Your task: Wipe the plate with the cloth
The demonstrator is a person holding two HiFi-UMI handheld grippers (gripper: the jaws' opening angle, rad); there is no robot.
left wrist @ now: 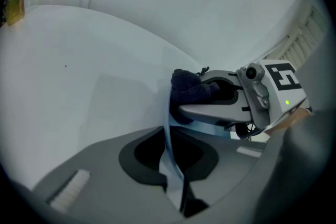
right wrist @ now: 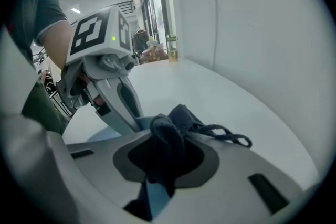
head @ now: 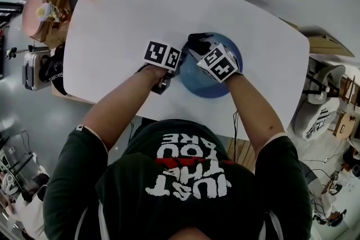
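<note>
Left tongs (left wrist: 167, 150) are clamped on the rim of the plate (head: 198, 85), judged stiff, slick and breakable, while right tongs (right wrist: 165, 159) pinch the soft, light cloth (right wrist: 171, 132) bunched between them.

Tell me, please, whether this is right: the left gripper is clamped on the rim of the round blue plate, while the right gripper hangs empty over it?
Not quite: the right gripper is not empty. The right gripper view shows its jaws shut on a dark crumpled cloth. The rest holds: the left gripper is clamped on the rim of the round blue plate.
</note>
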